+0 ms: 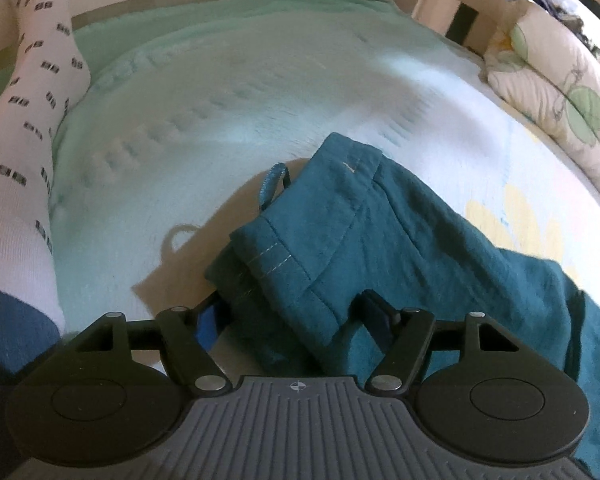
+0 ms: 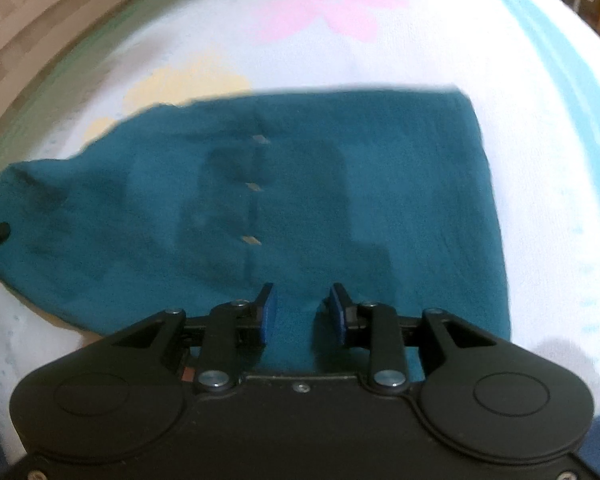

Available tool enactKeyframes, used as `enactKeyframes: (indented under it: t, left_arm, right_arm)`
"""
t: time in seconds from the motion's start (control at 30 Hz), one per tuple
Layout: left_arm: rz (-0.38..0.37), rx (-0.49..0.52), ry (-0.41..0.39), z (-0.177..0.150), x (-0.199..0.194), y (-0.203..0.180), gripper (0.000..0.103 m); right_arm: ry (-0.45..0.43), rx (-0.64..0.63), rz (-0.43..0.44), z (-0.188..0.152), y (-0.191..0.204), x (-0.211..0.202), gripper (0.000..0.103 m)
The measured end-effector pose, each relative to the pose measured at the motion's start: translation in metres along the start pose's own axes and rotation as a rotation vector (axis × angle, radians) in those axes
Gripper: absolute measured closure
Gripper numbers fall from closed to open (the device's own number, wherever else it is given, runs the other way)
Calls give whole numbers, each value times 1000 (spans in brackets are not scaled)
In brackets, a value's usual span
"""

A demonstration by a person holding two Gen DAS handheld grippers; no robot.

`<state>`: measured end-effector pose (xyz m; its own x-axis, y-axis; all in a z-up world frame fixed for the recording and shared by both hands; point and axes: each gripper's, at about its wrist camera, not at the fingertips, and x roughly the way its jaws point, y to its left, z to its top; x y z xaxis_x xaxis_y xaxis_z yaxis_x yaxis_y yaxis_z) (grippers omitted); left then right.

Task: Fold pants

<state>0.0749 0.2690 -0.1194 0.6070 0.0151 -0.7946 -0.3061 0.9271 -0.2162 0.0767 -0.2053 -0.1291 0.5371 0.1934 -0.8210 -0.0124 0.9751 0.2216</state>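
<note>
The teal pants (image 2: pixel 300 208) are lying mostly flat mid-frame on the bed (image 2: pixel 540 160). The left hand-held gripper (image 1: pixel 296 312) is gripping a lifted hem; the right hand-held gripper (image 2: pixel 302 312) is hovering agape, empty. Folding looks barely underway.

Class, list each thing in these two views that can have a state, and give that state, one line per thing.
Teal fabric pants: spread mostly flat on the bed at the right end, bunched and lifted at the left.
Left claw: around a fold of the pants; grip hidden by cloth.
Right claw: open, over the pants, holding nothing.
Teal drawstring loop: hanging free of the lifted pants.
Floral pillow: lying at the bed's edge.
</note>
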Motion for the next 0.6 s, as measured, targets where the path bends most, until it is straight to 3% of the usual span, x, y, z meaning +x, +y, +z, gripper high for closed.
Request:
enactKeyframes:
  t: [0.17, 0.23, 0.33, 0.4, 0.6]
  left_arm:
    - [36, 42, 3, 1, 2, -7, 38]
    - [68, 80, -28, -3, -1, -12, 70]
    - [33, 83, -52, -6, -3, -14, 87]
    - [37, 94, -67, -7, -4, -17, 87]
    - [42, 95, -74, -7, -5, -17, 88]
  right_arm:
    - [-29, -80, 89, 32, 48, 5, 66]
    - [-17, -102, 125, 46, 69, 18, 74]
    - [-4, -156, 145, 62, 98, 39, 84]
    - [6, -192, 135, 72, 113, 55, 92]
    - [45, -179, 83, 100, 132, 104, 92]
